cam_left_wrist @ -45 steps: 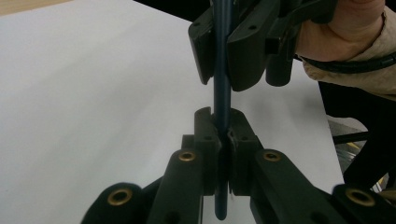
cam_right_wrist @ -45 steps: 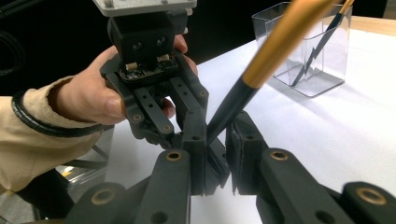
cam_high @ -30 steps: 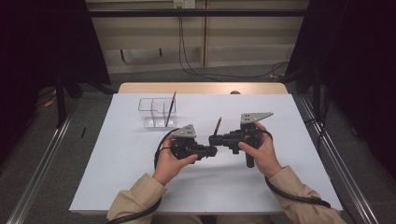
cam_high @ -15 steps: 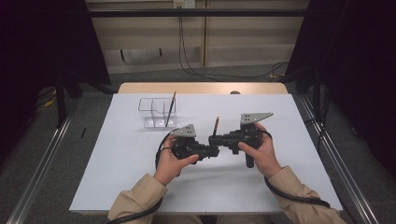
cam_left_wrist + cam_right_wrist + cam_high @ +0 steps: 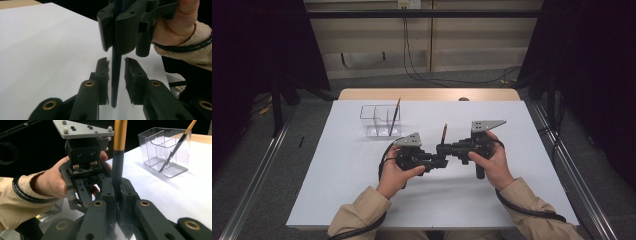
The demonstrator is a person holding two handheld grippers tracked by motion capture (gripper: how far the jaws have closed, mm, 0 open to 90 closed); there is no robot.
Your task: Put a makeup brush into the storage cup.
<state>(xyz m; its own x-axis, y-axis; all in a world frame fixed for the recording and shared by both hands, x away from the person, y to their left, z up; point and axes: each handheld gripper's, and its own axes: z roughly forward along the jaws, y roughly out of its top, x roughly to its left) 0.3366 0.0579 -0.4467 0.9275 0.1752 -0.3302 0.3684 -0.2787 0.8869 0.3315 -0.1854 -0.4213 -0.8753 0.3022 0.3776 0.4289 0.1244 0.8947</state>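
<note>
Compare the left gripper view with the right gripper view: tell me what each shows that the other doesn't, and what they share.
Left gripper view: the left gripper with jaws apart on either side of the dark brush, a gap on each side, and the brush's lower end hanging above the table.

Right gripper view: the right gripper shut on the brush, the brush's gold band, and the clear holder with a second brush leaning in it.

Both: the held brush upright, the white table, and the opposite gripper with the hand around it.

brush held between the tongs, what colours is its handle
Dark shaft with a gold-orange upper section on the brush, clearest in the right gripper view.
</note>
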